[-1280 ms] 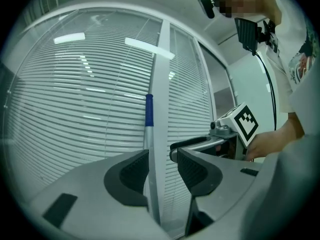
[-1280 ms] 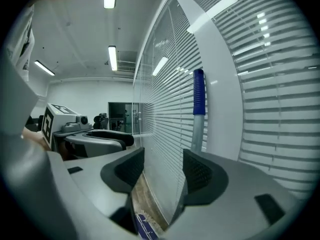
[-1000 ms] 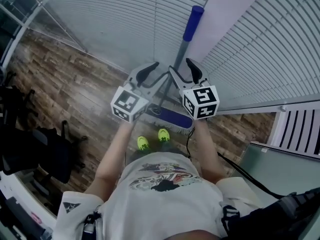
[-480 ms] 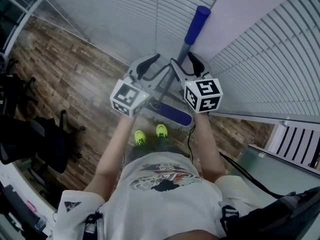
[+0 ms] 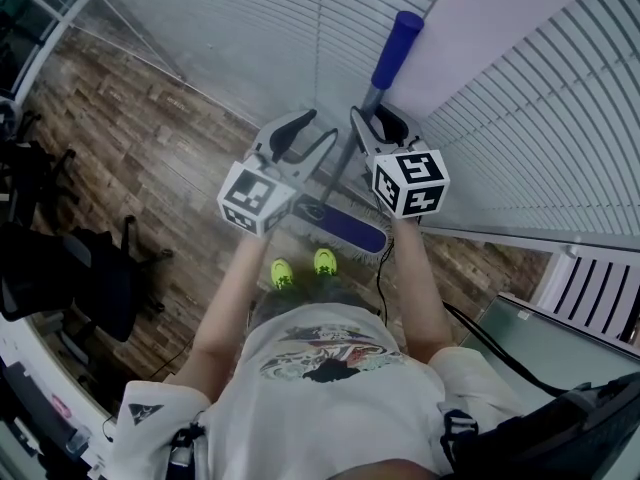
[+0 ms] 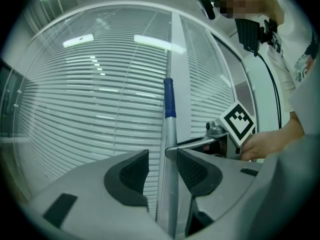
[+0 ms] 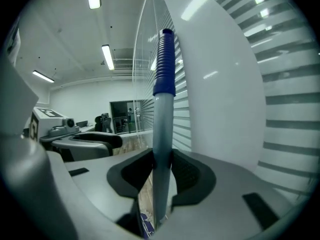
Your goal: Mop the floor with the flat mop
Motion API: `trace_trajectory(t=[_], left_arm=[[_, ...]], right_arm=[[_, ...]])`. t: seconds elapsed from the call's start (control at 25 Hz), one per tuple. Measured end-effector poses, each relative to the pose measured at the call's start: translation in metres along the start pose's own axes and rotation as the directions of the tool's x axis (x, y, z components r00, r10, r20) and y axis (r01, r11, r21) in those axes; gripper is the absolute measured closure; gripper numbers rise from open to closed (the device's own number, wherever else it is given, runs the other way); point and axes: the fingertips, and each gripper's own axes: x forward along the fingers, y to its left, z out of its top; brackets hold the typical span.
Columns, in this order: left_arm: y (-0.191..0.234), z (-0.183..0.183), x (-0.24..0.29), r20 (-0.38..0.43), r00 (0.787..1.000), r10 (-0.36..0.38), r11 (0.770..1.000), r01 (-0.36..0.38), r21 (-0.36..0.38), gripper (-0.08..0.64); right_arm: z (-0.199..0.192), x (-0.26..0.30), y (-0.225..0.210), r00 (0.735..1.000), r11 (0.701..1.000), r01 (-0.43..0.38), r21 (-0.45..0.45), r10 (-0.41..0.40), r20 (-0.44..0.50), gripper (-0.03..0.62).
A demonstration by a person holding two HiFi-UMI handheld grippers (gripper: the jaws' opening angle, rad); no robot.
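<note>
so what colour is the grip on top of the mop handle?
Blue. The grip tops a silver-grey pole; clearest in the right gripper view.

Looking like an office: showing striped glass partitions (image 5: pixel 240 38), black swivel chairs (image 5: pixel 100 288), wood-pattern floor (image 5: pixel 170 158), long ceiling lights (image 7: pixel 106 56).

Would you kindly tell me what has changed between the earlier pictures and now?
The right claw has just been closing and now clamps the mop handle; earlier it stood wide open at it. The left claw stays open, gripping nothing, and the mop head stays on the floor.
</note>
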Motion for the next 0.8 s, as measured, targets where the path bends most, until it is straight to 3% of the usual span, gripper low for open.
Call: trace_trajectory(t=[0.2, 0.44, 0.8], left_arm=[[-0.005, 0.021, -0.011, 0.040, 0.999, -0.007, 1.000, 0.006, 0.017, 0.405], [-0.024, 0.078, -0.033, 0.202, 0.977, -0.071, 0.996, 0.060, 0.061, 0.401], [-0.057, 0.130, -0.062, 0.267, 0.954, -0.140, 0.982, 0.099, 0.160, 0.382]], right_arm=[[0.005, -0.014, 0.037, 0.992, 0.992, -0.125, -0.033, 0.126, 0.027, 0.477], [0.003, -0.032, 0.068, 0.987, 0.987, -0.152, -0.056, 0.154, 0.036, 0.479], [-0.003, -0.059, 0.110, 0.986, 0.984, -0.158, -0.083, 0.161, 0.032, 0.480]])
